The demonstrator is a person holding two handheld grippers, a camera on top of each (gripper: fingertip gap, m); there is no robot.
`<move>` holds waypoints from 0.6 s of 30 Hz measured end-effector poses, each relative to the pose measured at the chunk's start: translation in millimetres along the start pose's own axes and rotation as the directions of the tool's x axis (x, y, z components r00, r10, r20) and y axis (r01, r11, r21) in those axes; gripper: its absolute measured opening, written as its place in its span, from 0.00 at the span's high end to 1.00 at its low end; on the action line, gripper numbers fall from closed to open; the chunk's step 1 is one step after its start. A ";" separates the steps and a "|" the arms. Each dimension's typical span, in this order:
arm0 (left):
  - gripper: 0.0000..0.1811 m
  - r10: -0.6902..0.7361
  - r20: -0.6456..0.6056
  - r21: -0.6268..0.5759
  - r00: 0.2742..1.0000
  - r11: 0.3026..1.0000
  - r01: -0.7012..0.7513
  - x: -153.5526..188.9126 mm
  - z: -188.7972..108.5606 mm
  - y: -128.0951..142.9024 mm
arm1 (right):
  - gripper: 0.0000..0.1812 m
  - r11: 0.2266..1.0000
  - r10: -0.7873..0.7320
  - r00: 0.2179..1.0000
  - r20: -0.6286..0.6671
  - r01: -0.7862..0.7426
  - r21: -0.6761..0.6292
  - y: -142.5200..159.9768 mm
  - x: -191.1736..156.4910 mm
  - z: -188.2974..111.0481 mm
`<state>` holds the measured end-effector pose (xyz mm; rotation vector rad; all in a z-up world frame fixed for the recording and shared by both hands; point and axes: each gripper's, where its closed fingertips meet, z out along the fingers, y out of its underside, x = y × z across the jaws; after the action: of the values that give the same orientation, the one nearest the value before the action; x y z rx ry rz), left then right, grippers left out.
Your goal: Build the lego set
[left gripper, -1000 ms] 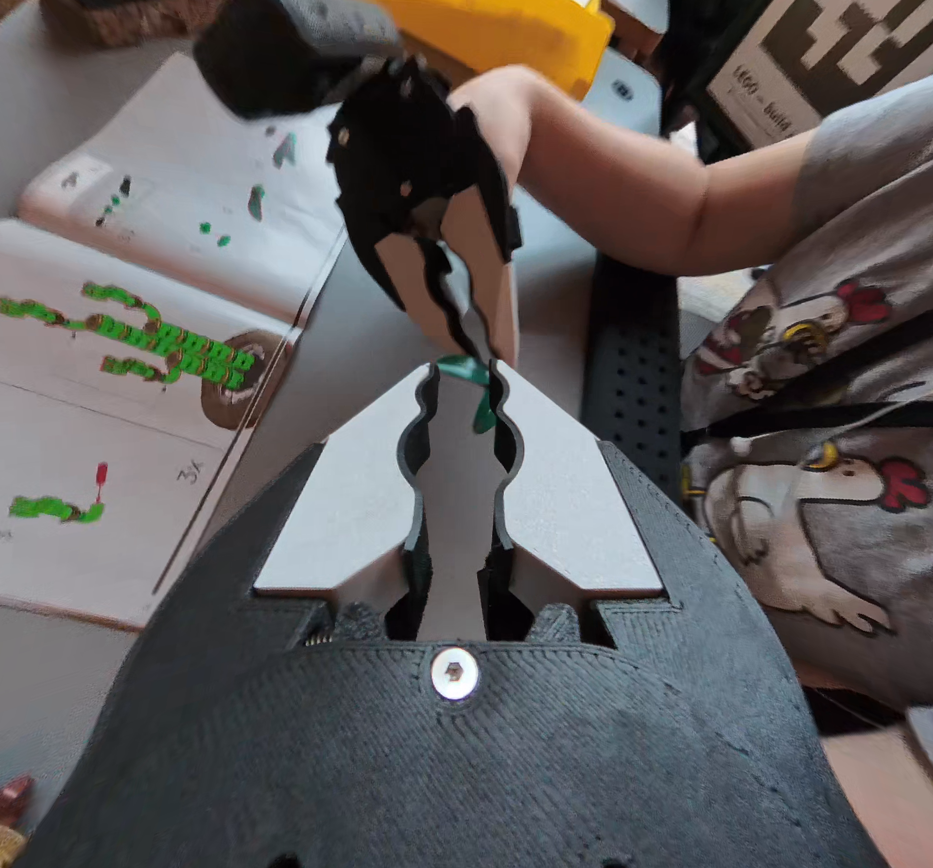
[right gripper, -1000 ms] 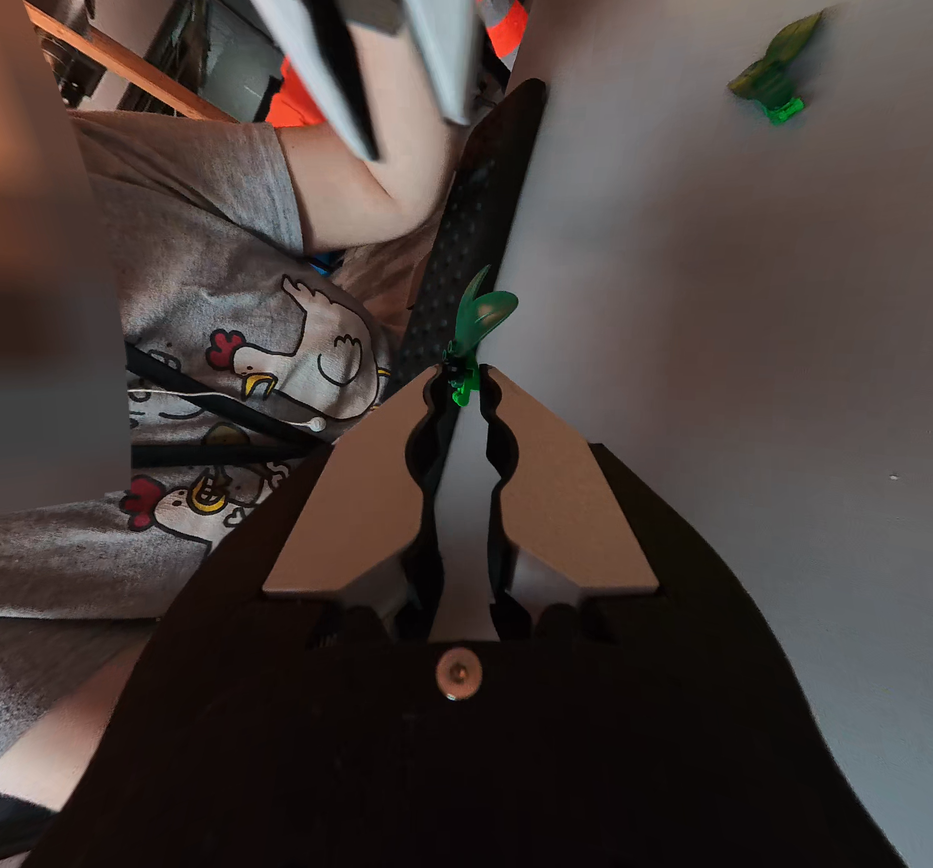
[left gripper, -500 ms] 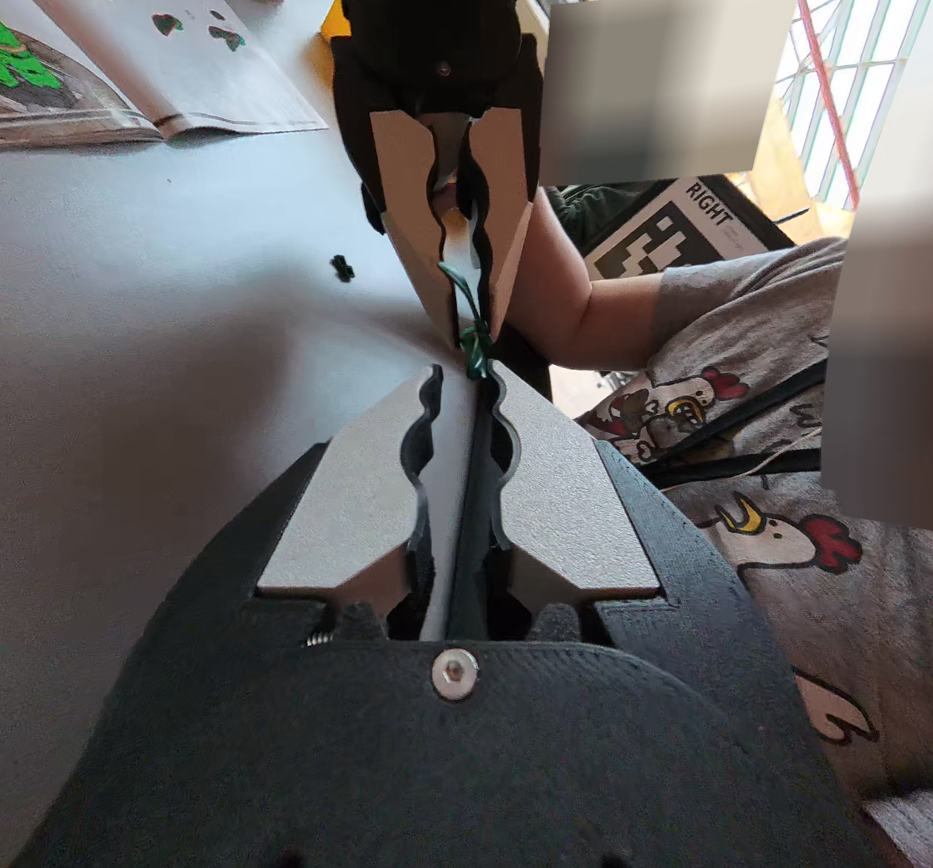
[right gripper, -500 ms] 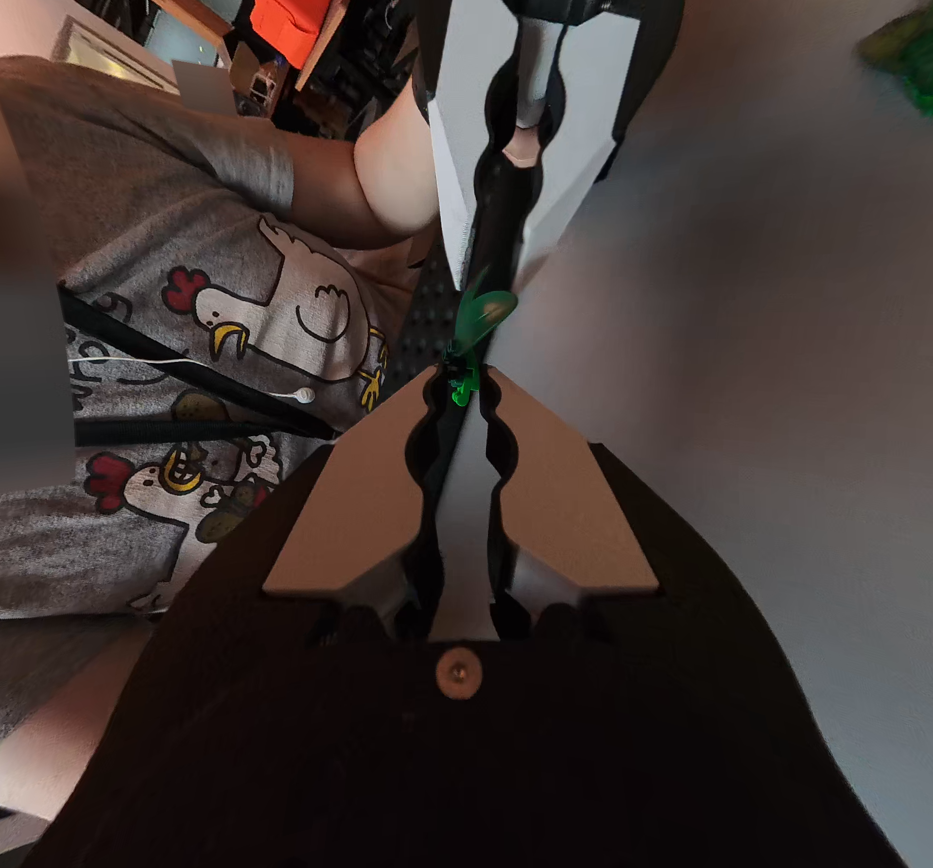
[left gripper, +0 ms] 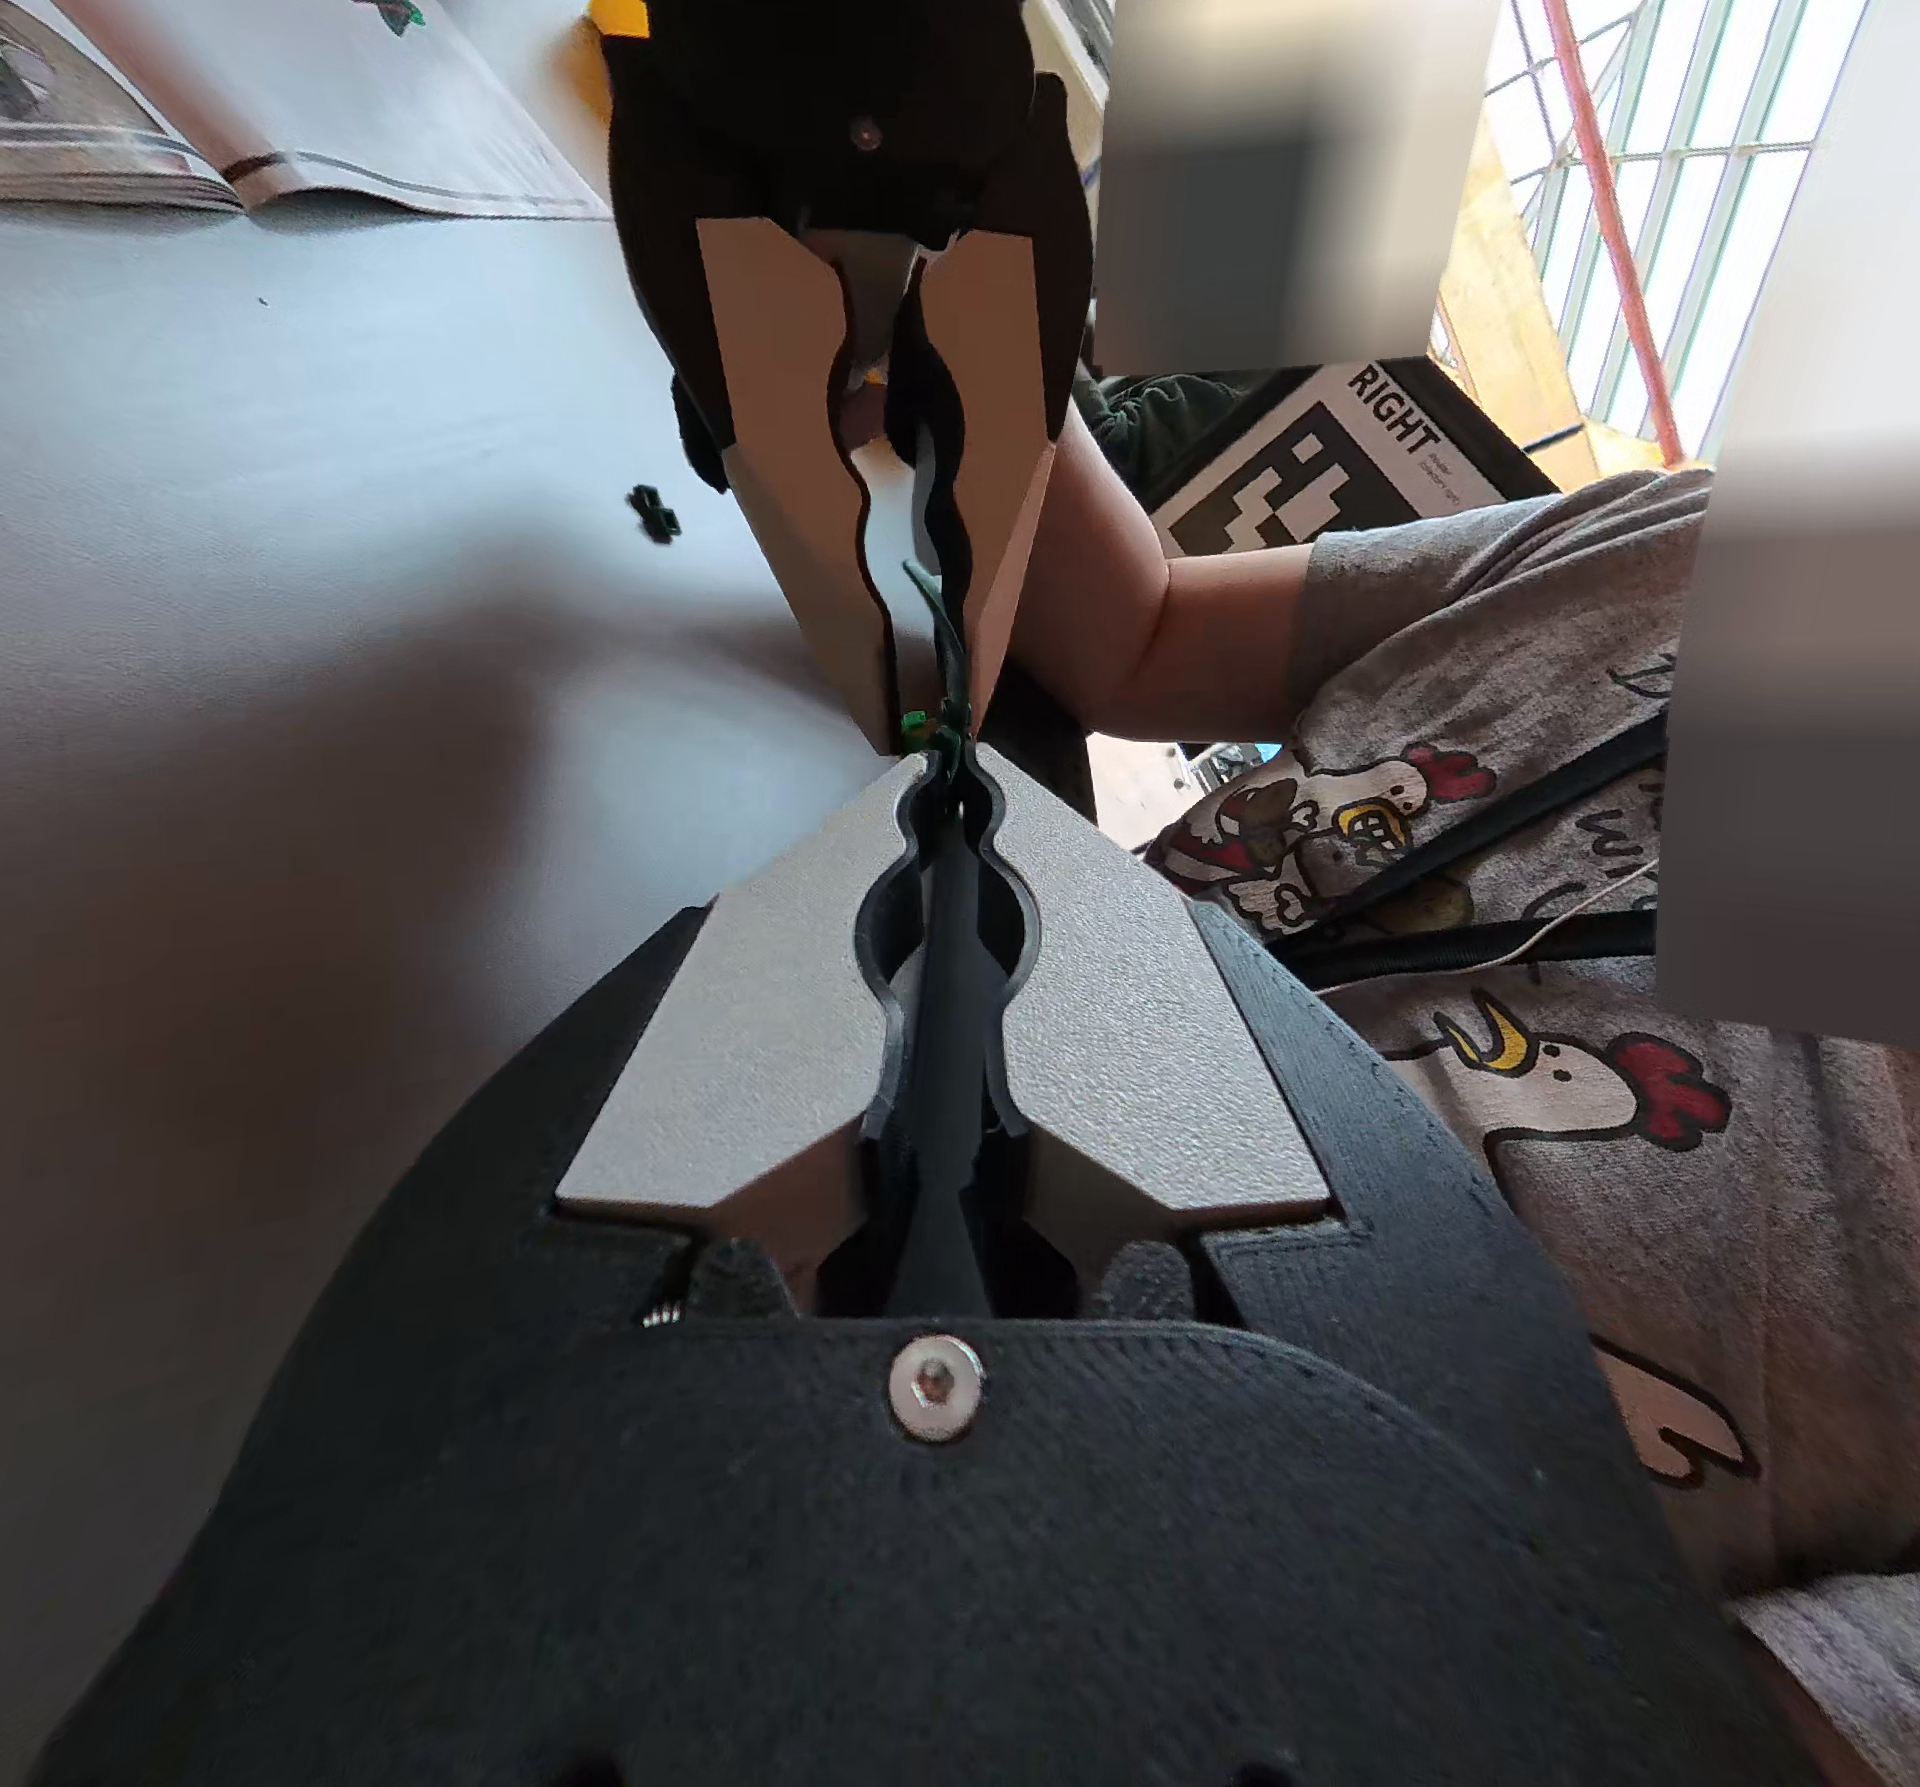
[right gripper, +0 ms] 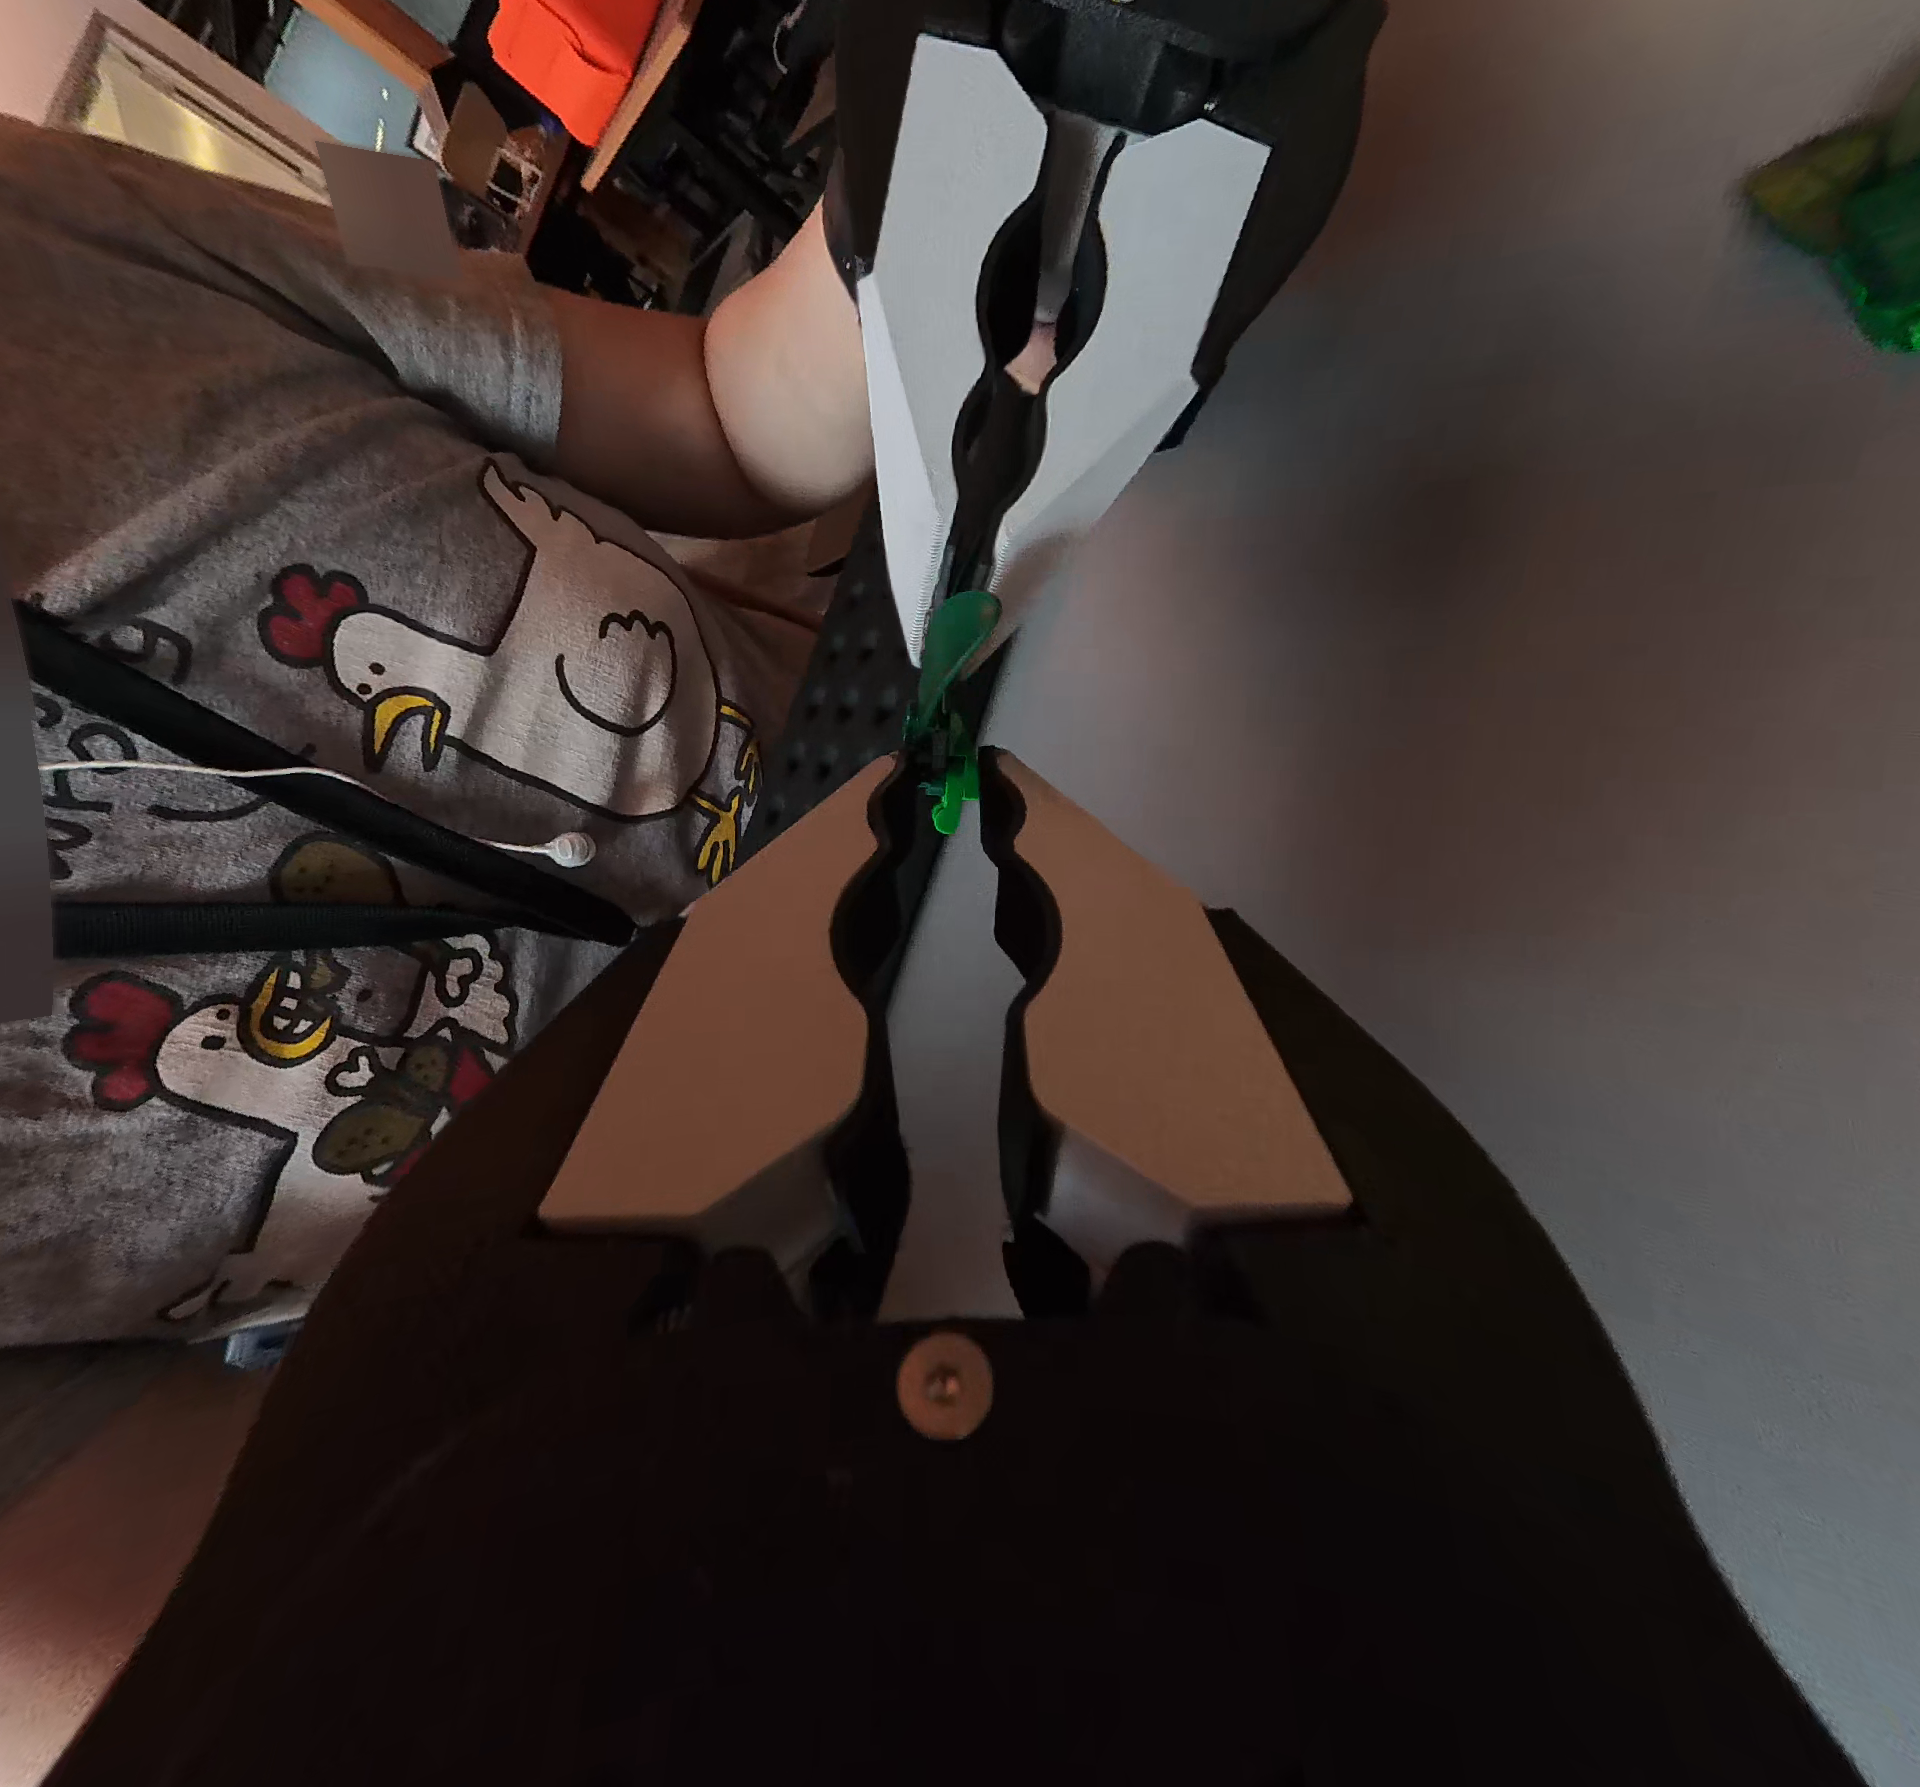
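Note:
A small green lego leaf piece (right gripper: pixel 961 636) with a bright green stem (right gripper: pixel 951 787) is held in the air between both grippers, which meet tip to tip. My right gripper (right gripper: pixel 945 771) is shut on the stem end. My left gripper (right gripper: pixel 954 584) comes from above in the right wrist view, and its narrow jaws pinch the leaf tip. In the left wrist view my left gripper (left gripper: pixel 948 773) is shut on the dark, edge-on leaf (left gripper: pixel 948 698), and the right gripper (left gripper: pixel 935 724) points straight at it.
An open instruction booklet (left gripper: pixel 312 75) lies on the grey table (left gripper: pixel 312 490), with a tiny black piece (left gripper: pixel 655 513) near it. Blurred green pieces (right gripper: pixel 1860 231) lie farther off. A black perforated strip (right gripper: pixel 831 698) edges the table beside the person's grey shirt (right gripper: pixel 312 698). The grippers are tip to tip, or close to it.
The two grippers have come together tip to tip. My left gripper's fingers have narrowed from open onto the leaf that the right gripper holds.

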<state>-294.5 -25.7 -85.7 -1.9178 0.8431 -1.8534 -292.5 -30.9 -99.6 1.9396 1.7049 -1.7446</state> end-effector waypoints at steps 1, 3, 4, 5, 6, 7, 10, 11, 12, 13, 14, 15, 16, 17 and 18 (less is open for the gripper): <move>1.00 0.006 0.013 0.015 1.000 1.000 -0.007 -1.7 -1.3 -2.1 | 0.95 1.000 0.007 1.000 -0.005 -0.007 0.017 -2.1 2.2 -1.7; 1.00 0.012 0.041 0.063 0.999 0.998 -0.015 -5.2 -6.0 -8.5 | 0.95 0.998 0.009 1.000 -0.026 -0.007 0.068 -9.3 7.8 -6.4; 1.00 0.008 0.045 0.092 0.999 0.996 -0.012 -5.8 -9.1 -12.3 | 0.95 0.995 0.001 0.999 -0.034 0.003 0.100 -13.9 9.2 -9.1; 1.00 0.001 0.046 0.124 0.999 0.992 -0.006 -6.1 -12.7 -16.4 | 0.94 0.991 -0.012 0.999 -0.044 0.018 0.136 -19.4 10.5 -12.4; 1.00 -0.007 0.046 0.152 0.999 0.988 0.000 -6.6 -16.4 -19.8 | 0.94 0.984 -0.025 0.998 -0.059 0.035 0.176 -25.6 12.1 -16.4; 1.00 -0.014 0.050 0.177 0.999 0.984 0.005 -7.5 -20.6 -22.8 | 0.92 0.974 -0.037 0.995 -0.092 0.056 0.218 -32.3 15.9 -21.2; 1.00 -0.031 0.064 0.276 0.997 0.961 0.012 -11.3 -37.3 -35.3 | 0.86 0.934 -0.105 0.977 -0.188 0.162 0.318 -50.6 19.6 -35.0; 1.00 -0.038 0.059 0.309 0.998 0.951 0.017 -11.3 -42.8 -39.5 | 0.83 0.919 -0.147 0.961 -0.233 0.219 0.327 -55.1 19.5 -37.5; 1.00 -0.041 0.053 0.341 0.998 0.940 0.020 -10.9 -47.9 -43.7 | 0.79 0.900 -0.207 0.933 -0.296 0.300 0.316 -59.1 19.6 -38.6; 1.00 -0.040 0.051 0.371 0.998 0.928 0.018 -10.5 -52.2 -47.4 | 0.78 0.879 -0.280 0.889 -0.363 0.390 0.276 -60.9 19.0 -36.9; 1.00 -0.037 0.050 0.392 0.998 0.920 0.014 -9.9 -55.5 -49.9 | 0.78 0.855 -0.354 0.832 -0.428 0.473 0.212 -61.5 19.0 -33.5; 1.00 -0.034 0.051 0.404 0.998 0.915 0.011 -9.5 -57.7 -51.4 | 0.78 0.828 -0.419 0.764 -0.491 0.543 0.138 -62.2 20.8 -30.3; 1.00 -0.033 0.053 0.412 0.998 0.911 0.008 -9.4 -58.9 -52.5 | 0.79 0.798 -0.467 0.687 -0.557 0.599 0.070 -65.2 23.8 -28.8; 1.00 -0.032 0.054 0.417 0.998 0.909 0.006 -9.5 -59.4 -53.1 | 0.81 0.767 -0.496 0.614 -0.614 0.642 0.023 -70.2 26.1 -29.0; 1.00 -0.032 0.055 0.420 0.998 0.908 0.006 -9.4 -59.5 -53.3 | 0.82 0.743 -0.517 0.570 -0.639 0.669 -0.003 -73.7 25.6 -27.1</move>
<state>-343.3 30.3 -54.7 -1.6998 0.3640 -1.7978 -331.0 32.8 -63.7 2.4055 2.7890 -1.6183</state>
